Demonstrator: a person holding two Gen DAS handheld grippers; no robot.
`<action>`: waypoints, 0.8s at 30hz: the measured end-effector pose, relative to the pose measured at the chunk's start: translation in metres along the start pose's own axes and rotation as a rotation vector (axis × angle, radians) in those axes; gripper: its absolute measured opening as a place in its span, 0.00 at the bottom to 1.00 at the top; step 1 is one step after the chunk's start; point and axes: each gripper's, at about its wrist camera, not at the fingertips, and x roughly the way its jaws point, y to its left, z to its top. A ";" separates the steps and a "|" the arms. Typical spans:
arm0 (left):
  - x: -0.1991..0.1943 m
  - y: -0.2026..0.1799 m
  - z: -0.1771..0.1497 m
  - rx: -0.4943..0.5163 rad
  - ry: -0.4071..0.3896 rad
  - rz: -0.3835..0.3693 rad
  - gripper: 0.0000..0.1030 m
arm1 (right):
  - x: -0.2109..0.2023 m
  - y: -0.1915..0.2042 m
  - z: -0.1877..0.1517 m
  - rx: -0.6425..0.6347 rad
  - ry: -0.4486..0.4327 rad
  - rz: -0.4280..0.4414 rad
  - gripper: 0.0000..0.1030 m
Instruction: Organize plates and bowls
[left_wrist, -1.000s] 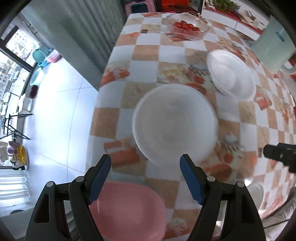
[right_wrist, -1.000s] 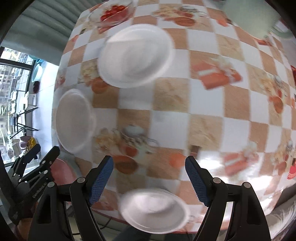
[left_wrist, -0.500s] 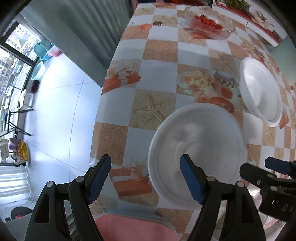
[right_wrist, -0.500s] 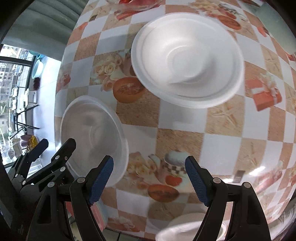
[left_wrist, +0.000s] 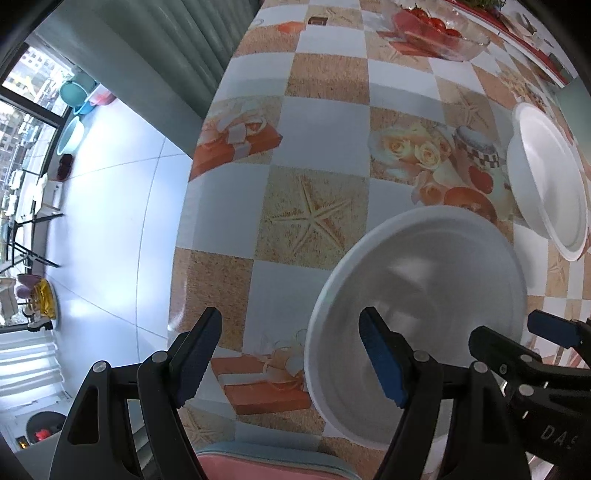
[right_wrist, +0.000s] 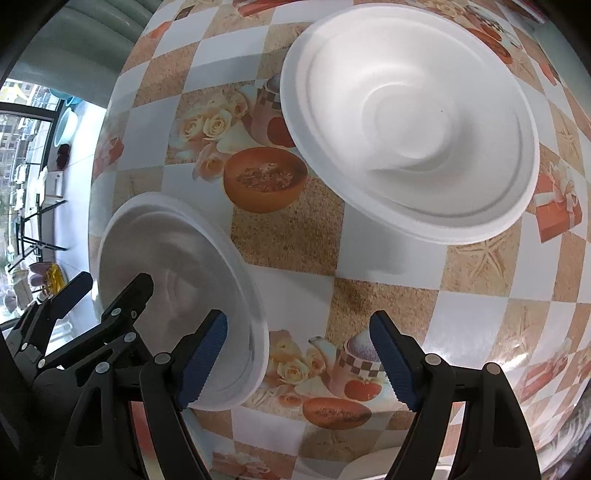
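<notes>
A white foam plate (left_wrist: 443, 280) lies on the checkered tablecloth near the table's left edge; it also shows in the right wrist view (right_wrist: 177, 258). My left gripper (left_wrist: 291, 358) is open, its right finger over the plate's near left rim, its left finger over the cloth. My right gripper (right_wrist: 299, 354) is open, its left finger above the plate's near right rim. A white foam bowl (right_wrist: 410, 122) stands farther back; in the left wrist view it (left_wrist: 546, 192) is at the right. A pink plate (left_wrist: 266, 469) lies under the left gripper at the near edge.
A glass bowl of tomatoes (left_wrist: 436, 29) stands at the far end of the table. Another white dish's rim (right_wrist: 399, 465) shows at the near edge below my right gripper. The table's left edge (left_wrist: 184, 236) drops to a tiled floor.
Both grippers have moved forward and lower toward the white plate, which now fills more of each view. Both stay open. The plates and bowl have not moved.
</notes>
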 end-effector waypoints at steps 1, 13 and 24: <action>0.002 0.000 0.000 0.001 0.007 0.000 0.77 | 0.002 0.002 0.001 -0.004 0.003 -0.004 0.78; 0.000 -0.027 -0.006 0.045 0.041 -0.106 0.34 | 0.010 0.005 -0.007 -0.056 0.040 0.069 0.21; -0.010 -0.100 -0.038 0.172 0.043 -0.138 0.34 | 0.008 -0.047 -0.033 -0.029 0.087 0.026 0.19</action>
